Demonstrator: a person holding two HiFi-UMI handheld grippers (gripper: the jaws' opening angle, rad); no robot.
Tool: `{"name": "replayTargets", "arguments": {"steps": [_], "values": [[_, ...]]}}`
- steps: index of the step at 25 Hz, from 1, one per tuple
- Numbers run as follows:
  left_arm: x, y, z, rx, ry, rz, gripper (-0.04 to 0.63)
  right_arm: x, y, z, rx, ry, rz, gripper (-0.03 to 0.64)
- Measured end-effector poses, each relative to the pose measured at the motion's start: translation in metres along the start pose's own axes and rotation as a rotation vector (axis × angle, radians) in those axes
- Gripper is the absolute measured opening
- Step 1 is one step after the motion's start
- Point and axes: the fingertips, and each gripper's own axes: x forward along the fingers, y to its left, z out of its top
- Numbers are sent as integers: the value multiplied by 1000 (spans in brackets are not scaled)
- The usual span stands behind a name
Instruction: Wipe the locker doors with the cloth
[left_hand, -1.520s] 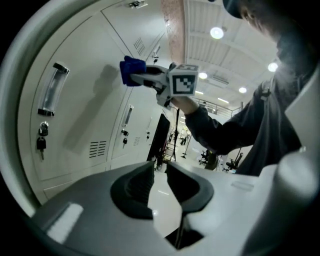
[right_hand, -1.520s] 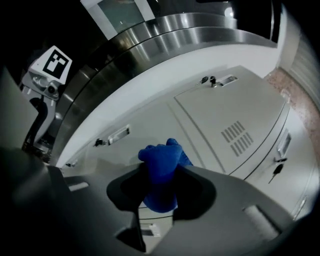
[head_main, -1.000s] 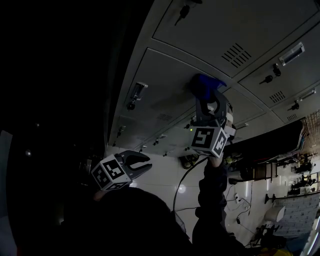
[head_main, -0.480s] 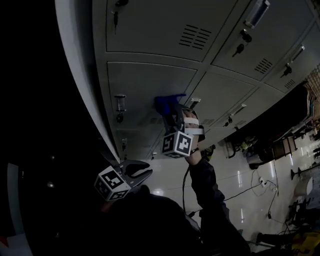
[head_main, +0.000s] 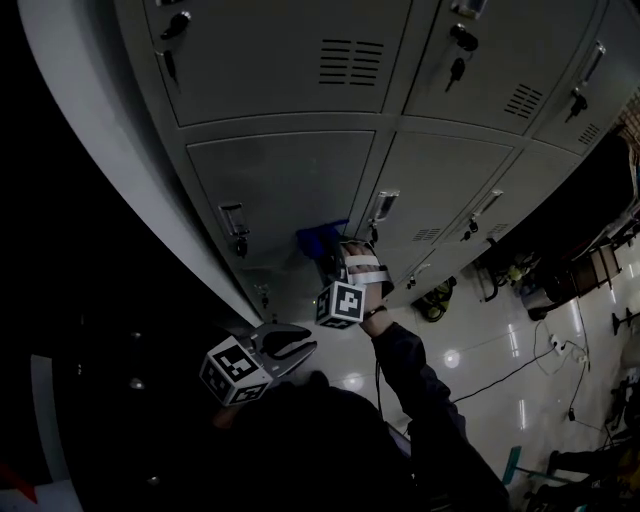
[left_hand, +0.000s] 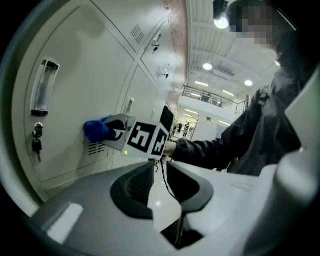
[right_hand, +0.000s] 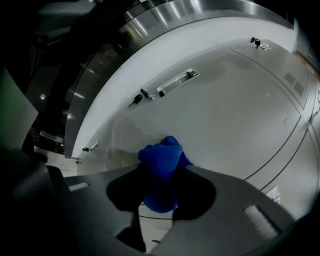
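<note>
Showing the right gripper (head_main: 335, 258) at the centre of the head view, its jaws are closed tightly on a bunched blue cloth (head_main: 318, 238). The cloth lies against the lower part of a grey locker door (head_main: 290, 185), below and to the right of that door's handle (head_main: 232, 218) and its keyed lock (head_main: 240, 246). In the right gripper view the cloth (right_hand: 161, 170) fills the gap between the two dark jaws of the right gripper (right_hand: 161, 186), and its front end touches the pale door panel (right_hand: 225, 115); the handle (right_hand: 175, 82) appears in the upper middle of the frame. The left gripper view shows the same contact from the side: the cloth (left_hand: 95, 130) meets the door (left_hand: 75, 95) just above a set of vent slots (left_hand: 96, 148) at centre left, with the marker cube of the right gripper (left_hand: 126, 131) behind it. The left gripper (head_main: 298, 342) hangs at lower centre of the head view, well apart from the lockers. Its jaws (left_hand: 160, 176) stand a little apart, with only floor visible through the narrow gap between them. A dark sleeve (head_main: 410, 372) runs from the right gripper toward the lower right of the frame.
</note>
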Motion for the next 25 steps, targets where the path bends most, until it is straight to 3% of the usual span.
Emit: {"name": "replayTargets", "arguments": {"steps": [17,22,25], "values": [[5,16,-8,-29,80,-10,55,41,93,-26,13,60,164,124],[4,17,-4,-19,89,-9,55,28,90,-19,64,1,189,124],[-1,24,-2,-17,74,6,55,-1,57,-6,111,-51,155,124]]}}
